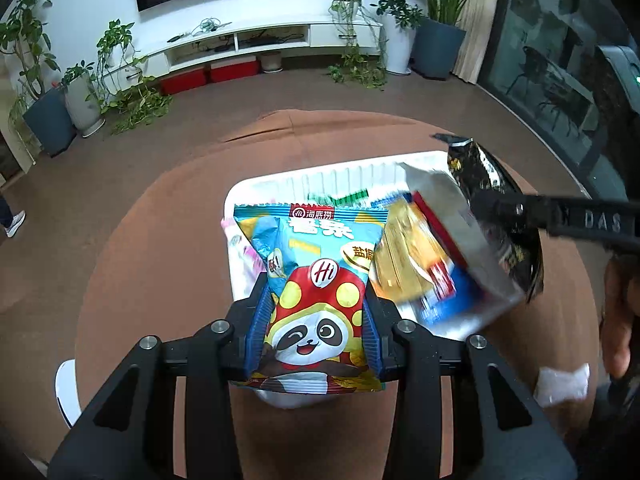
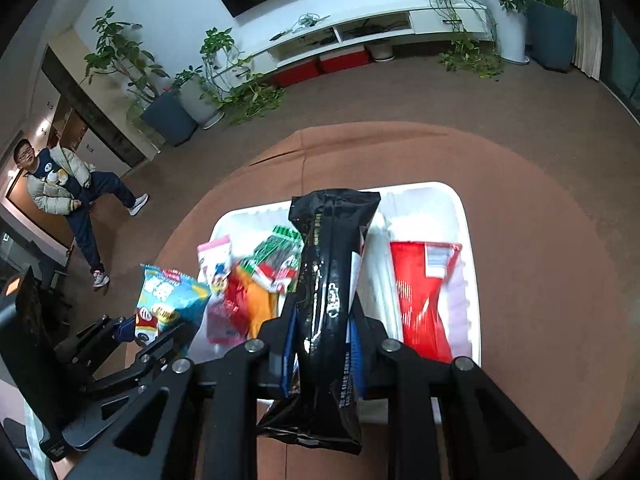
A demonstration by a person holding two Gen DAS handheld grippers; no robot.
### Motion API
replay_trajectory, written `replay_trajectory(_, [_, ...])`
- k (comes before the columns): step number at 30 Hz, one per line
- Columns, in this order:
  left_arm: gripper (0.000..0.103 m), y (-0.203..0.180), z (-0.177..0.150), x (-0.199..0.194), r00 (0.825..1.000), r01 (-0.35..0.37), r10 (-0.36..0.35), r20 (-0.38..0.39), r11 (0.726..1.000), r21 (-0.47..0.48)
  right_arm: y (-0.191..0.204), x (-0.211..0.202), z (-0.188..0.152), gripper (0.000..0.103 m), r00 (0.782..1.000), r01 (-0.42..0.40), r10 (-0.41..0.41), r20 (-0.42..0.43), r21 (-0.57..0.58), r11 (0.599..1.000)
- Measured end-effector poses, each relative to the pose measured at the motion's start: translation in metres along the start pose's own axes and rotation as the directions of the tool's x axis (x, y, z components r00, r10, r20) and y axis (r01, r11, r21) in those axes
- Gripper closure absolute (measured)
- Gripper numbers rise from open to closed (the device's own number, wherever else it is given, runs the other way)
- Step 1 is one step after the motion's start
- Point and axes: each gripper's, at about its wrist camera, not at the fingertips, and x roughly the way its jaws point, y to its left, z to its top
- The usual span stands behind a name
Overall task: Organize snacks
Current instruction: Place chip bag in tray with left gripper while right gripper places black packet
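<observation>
My left gripper is shut on a blue panda snack bag and holds it above the near left part of the white tray. It also shows in the right wrist view. My right gripper is shut on a black snack packet, together with a blue-and-silver packet, above the tray. In the tray lie a red packet, a green-and-red packet, a pink packet and an orange one.
The tray sits on a round brown table. A white chair edge shows at the left. A person sits far left. Plants and a white TV cabinet line the far wall.
</observation>
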Motion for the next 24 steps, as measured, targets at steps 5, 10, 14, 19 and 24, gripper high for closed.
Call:
replay_trajectory(5, [0.065, -0.006, 0.009, 0.031, 0.999, -0.028, 0.027, -0.026, 0.999, -0.025, -0.003, 0.027, 0.007, 0.079, 0.999, 0.013, -0.013, -0.036, 0.003, 1.0])
replay_trajectory(10, [0.063, -0.01, 0.009, 0.05, 0.998, -0.053, 0.053, -0.022, 0.999, -0.003, 0.003, 0.044, 0.011, 0.077, 0.998, 0.021, -0.022, -0.05, -0.025, 0.999])
replay_trajectory(14, [0.061, -0.016, 0.009, 0.058, 0.997, -0.07, 0.07, -0.012, 0.998, 0.006, 0.005, 0.058, 0.01, 0.074, 0.996, 0.059, -0.063, -0.068, -0.061, 0.996])
replay_trajectory(19, [0.04, -0.009, 0.009, 0.059, 0.997, -0.074, 0.074, -0.003, 0.997, -0.022, 0.005, 0.045, 0.012, 0.05, 0.998, 0.042, -0.045, -0.047, -0.065, 0.997])
replay_trajectory(24, [0.03, -0.012, 0.008, 0.04, 0.996, -0.089, 0.089, 0.027, 0.996, -0.011, 0.009, 0.024, 0.015, 0.035, 0.998, 0.056, -0.056, 0.001, -0.082, 0.995])
